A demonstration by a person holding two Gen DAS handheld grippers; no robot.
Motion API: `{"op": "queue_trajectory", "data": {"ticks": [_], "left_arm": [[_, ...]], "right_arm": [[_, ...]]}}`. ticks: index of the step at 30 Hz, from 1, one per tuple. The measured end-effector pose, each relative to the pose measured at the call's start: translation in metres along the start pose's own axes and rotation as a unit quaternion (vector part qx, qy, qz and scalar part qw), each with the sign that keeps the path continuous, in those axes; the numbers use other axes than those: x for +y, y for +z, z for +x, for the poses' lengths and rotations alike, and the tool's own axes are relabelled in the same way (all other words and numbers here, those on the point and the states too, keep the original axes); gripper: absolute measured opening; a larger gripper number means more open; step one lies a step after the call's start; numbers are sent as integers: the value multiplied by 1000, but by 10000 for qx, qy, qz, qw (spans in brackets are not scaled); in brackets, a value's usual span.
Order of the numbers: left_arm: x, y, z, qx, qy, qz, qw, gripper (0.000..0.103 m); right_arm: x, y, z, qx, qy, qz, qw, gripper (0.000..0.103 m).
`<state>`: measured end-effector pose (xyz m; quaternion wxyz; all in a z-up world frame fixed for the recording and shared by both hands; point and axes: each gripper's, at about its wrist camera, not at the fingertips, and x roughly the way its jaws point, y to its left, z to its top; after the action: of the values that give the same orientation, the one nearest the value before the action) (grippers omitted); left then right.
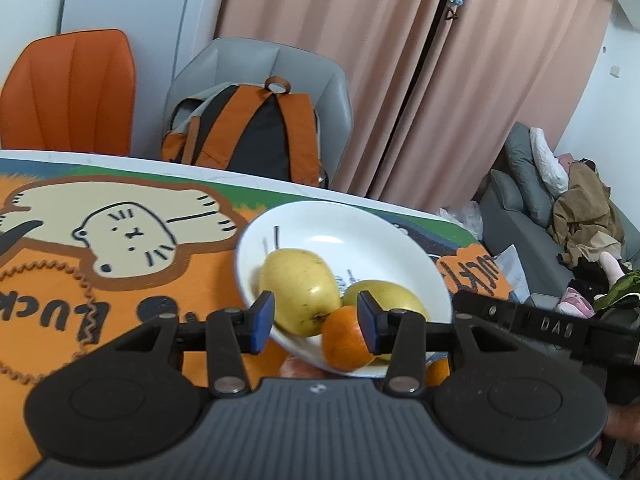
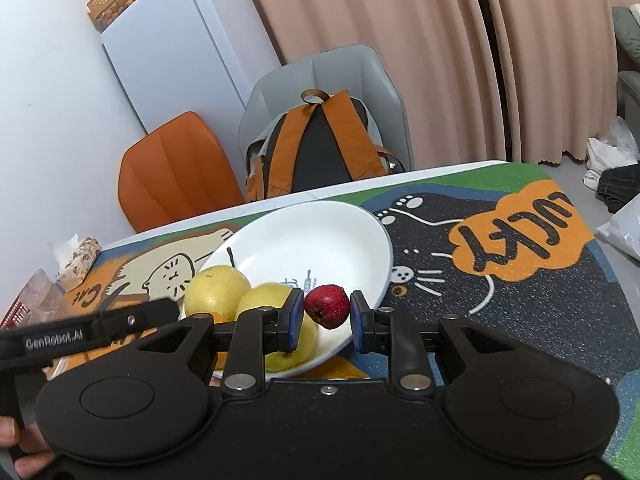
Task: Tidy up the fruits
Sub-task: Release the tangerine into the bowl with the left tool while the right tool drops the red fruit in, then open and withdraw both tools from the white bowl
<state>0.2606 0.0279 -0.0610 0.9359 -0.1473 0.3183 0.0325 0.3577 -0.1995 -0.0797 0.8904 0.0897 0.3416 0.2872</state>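
A white plate [image 1: 360, 232] sits on the cat-print mat and holds two yellow pears [image 1: 298, 292] and an orange [image 1: 346, 340]. My left gripper [image 1: 316, 322] is open just above the plate's near rim, with its pads on either side of the fruit and not touching. In the right wrist view the plate [image 2: 320, 240] shows the two pears [image 2: 218, 290] at its left. My right gripper [image 2: 324, 316] is shut on a small red fruit [image 2: 328, 305] and holds it over the plate's near edge.
The mat [image 2: 500, 280] covers the table. A grey chair with an orange backpack [image 1: 256, 132] and an orange chair [image 1: 72, 88] stand behind the table's far edge. A white fridge [image 2: 180, 40] stands at the back. A sofa with clothes [image 1: 560, 220] is to the right.
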Motion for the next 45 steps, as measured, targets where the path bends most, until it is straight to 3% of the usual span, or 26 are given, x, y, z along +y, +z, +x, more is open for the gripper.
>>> {"op": "queue_trajectory", "data": {"ticks": [5,15,20,23,26,45], "left_arm": [[12,-3,-8,37,129,-94,9999,46],[24,-15,-20,99,264,-180,9994,78],[24,-21,-25,132,287,-183,9993,82],[22,-25,-29,124,307,-167,9993,85],[20,-31,-32,121,325,-148,9993,87],[9,-64,-42,347,478,-194,9981,89]], "right_arm": [[4,7,2,-69,39,75,9999,31],[1,-6,-5,4,19,292,9996,31],[0,-14,-13,18,-1,317,9995,33],[-3,-19,-18,-4,-41,335,9994,38],[-7,-27,-26,-43,-114,371,9992,50],[-8,-65,-57,108,-58,242,9996,64]]}}
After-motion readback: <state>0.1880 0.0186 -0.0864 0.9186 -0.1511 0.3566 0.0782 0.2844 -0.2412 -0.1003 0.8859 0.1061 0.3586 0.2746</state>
